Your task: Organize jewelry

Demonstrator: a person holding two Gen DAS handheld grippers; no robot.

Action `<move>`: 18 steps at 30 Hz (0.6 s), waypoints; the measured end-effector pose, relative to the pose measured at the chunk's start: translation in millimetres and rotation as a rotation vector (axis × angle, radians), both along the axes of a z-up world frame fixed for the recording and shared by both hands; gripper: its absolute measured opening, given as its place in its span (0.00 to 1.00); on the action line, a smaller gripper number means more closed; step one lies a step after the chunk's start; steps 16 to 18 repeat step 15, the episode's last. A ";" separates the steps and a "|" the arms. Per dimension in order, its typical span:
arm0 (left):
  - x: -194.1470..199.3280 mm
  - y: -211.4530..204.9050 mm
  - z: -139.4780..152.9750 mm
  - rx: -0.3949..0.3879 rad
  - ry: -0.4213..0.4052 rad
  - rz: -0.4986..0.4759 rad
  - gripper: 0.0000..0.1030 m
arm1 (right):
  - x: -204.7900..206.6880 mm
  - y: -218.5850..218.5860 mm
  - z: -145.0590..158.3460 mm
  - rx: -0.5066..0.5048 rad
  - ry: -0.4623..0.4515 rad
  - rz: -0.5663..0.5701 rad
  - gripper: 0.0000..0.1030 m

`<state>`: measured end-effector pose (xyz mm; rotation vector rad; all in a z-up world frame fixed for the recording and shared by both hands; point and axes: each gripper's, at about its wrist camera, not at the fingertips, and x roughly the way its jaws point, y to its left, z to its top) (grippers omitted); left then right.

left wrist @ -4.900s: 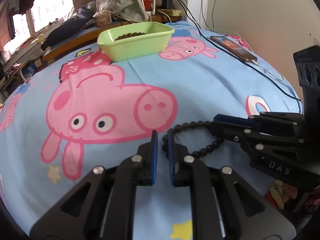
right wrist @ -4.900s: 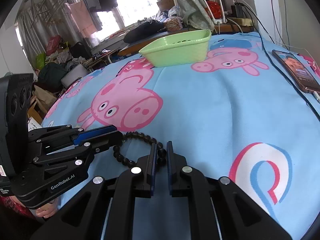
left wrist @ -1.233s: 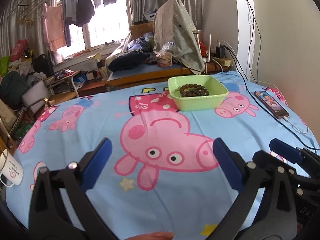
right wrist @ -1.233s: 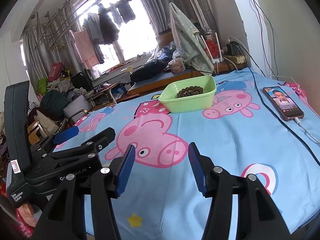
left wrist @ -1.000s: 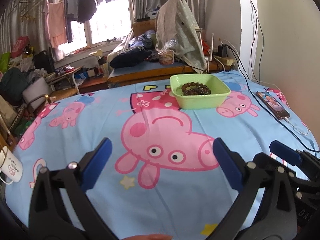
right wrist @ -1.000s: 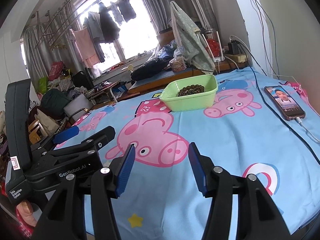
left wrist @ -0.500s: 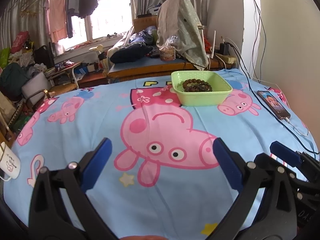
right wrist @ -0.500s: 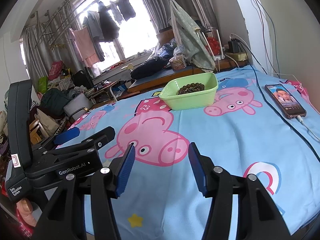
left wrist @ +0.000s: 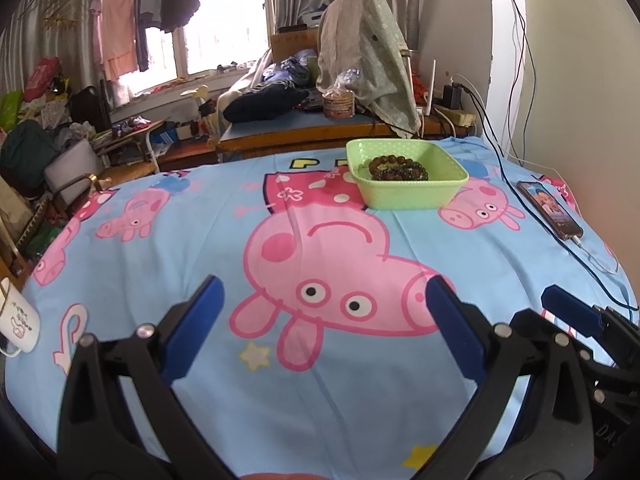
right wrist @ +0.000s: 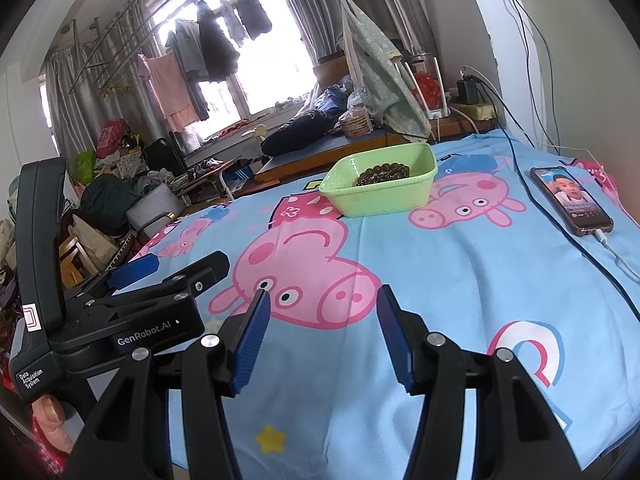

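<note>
A green plastic basket stands at the far side of the bed, with dark bead bracelets lying inside it. It also shows in the right wrist view, with the bracelets in it. My left gripper is wide open and empty, held above the near part of the bed, far from the basket. My right gripper is open and empty, to the right of the left one, also near the front edge.
The bed has a blue cartoon-pig sheet. A phone on a charging cable lies at the right edge. A white mug stands at the left. A cluttered desk stands behind the bed.
4.9 s ago both grippers were shut beside a dark bead bracelet on the sheet. Now both are open, empty and pulled back; that bracelet is off the sheet and bracelets lie in the basket.
</note>
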<state>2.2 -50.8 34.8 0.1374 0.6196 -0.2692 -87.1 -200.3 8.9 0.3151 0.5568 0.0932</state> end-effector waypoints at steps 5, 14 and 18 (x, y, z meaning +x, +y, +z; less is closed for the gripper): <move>-3.0 -1.1 -1.3 0.000 -0.023 -0.019 0.94 | -0.3 1.5 -1.5 -0.006 0.003 0.002 0.26; 1.6 -1.5 -1.7 -0.016 0.016 -0.004 0.94 | -0.1 -3.7 -4.3 0.008 0.008 -0.018 0.26; 1.6 -1.7 -1.6 -0.016 0.016 -0.005 0.94 | 0.0 -3.7 -4.3 0.007 0.008 -0.016 0.26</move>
